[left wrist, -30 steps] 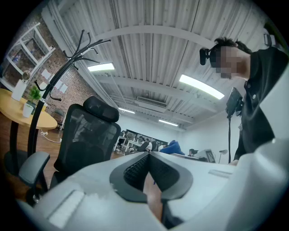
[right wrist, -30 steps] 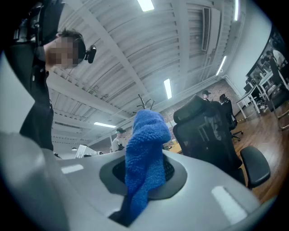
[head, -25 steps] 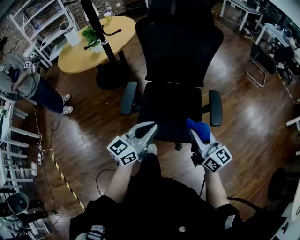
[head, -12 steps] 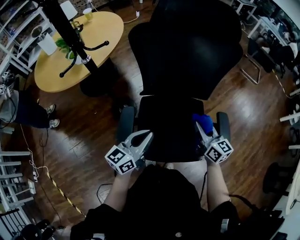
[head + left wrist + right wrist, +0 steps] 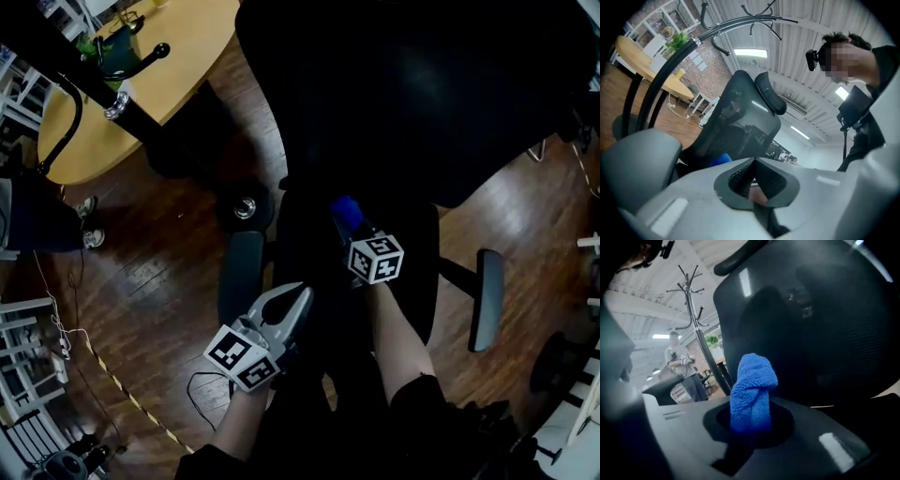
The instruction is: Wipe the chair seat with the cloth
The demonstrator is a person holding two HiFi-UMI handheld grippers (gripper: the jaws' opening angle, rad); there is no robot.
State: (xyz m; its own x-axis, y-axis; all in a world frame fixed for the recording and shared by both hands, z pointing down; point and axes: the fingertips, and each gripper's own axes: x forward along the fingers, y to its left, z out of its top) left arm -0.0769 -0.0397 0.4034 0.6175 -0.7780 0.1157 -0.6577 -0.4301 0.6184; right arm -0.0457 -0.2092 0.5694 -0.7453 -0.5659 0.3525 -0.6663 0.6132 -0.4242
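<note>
**A:** Entry one: where is the cloth (image 5: 345, 212)?

**B:** Pinched in the right gripper (image 5: 353, 229), whose jaws are clamped on it. It is a blue bunched roll, its long axis running out along the jaws toward 11 o'clock in the head view. It hangs over the rear of the chair seat (image 5: 412, 277), close under the backrest (image 5: 422, 94).

**A:** Touching the seat?

**B:** Cannot tell, it's black on black. The right gripper view shows only backrest behind the cloth. My judgement is that most of the seat lies toward 5 o'clock from the cloth, so the wipe would pull that way.

**A:** Left gripper (image 5: 298, 302)?

**B:** Jaws together with nothing between them. It sits at 7 o'clock of the right one, by the seat's front corner, near the armrest (image 5: 239, 277). The right is plainly nearer.

**A:** Hidden?

**B:** The seat's front edge, under the person's arms.
</note>
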